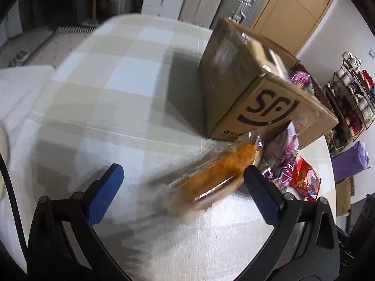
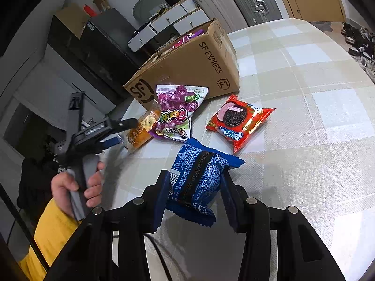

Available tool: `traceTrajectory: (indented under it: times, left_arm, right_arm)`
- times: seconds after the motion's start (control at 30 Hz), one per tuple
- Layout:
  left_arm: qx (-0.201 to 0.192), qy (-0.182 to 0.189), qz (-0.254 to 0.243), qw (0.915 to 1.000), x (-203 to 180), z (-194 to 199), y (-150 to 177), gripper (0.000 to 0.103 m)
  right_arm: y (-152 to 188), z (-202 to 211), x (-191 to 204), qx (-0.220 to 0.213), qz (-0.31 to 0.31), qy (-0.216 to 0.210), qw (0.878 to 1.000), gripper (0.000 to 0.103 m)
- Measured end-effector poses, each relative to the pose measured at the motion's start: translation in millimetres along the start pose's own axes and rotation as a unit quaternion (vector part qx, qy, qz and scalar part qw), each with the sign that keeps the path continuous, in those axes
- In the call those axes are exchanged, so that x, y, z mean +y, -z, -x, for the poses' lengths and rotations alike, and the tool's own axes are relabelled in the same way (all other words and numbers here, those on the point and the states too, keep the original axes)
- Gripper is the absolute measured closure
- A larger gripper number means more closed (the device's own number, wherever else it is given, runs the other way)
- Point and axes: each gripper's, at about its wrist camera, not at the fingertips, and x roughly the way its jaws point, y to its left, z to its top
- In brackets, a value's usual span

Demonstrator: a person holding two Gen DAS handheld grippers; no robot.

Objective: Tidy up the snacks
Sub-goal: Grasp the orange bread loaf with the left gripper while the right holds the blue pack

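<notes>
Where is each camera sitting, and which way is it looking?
Left wrist view: sits on the left gripper, looking down along its open blue fingers at the orange snack pack on the checked tablecloth.
Right wrist view: sits on the right gripper, looking down over the blue packet clamped in it; the person's left hand and yellow sleeve show.
Shared: the cardboard box, purple grape candy bag, red cookie packet and the orange pack.
</notes>
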Motion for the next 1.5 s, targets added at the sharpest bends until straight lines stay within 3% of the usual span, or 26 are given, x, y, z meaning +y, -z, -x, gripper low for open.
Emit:
traceTrajectory:
  times: [0.1, 0.27, 0.37, 0.43, 0.53, 0.73, 1.1, 1.5]
  left_arm:
    - [0.013, 0.022, 0.001, 0.9997, 1, -10, -3, 0.001]
    - [0.017, 0.024, -0.023, 0.9993, -8, -17, -2, 0.003]
    - [0.016, 0.022, -0.046, 0.9986, -14, -17, 1, 0.017]
    - [0.016, 0.037, -0.053, 0.9978, -18, -14, 5, 0.032]
    - [0.006, 0.033, -0.055, 0.9979, -20, -12, 8, 0.033]
    - [0.005, 0.038, -0.052, 0.9979, -23, -4, 14, 0.052]
    - [0.011, 0.036, -0.041, 0.9985, -19, 13, 38, 0.065]
    - [-0.013, -0.008, -0.029, 0.9995, -34, 35, 70, 0.073]
  right_arm:
    - [0, -1, -1, 0.002, 0.003, -0.002, 1.0, 0.06]
    - [-1, -6, -3, 0.008, -0.001, -0.003, 1.0, 0.06]
    - [-1, -6, -3, 0.008, -0.002, -0.002, 1.0, 0.06]
    - [-1, -6, -3, 0.006, -0.003, -0.001, 1.0, 0.06]
    - [-1, -8, -3, 0.006, -0.003, 0.002, 1.0, 0.06]
    - [1, -10, -2, 0.006, -0.004, 0.012, 1.0, 0.06]
    - [1, 5, 12, -0.024, 0.011, -0.004, 1.0, 0.06]
    - [17, 21, 17, -0.033, 0.002, -0.02, 0.999, 0.06]
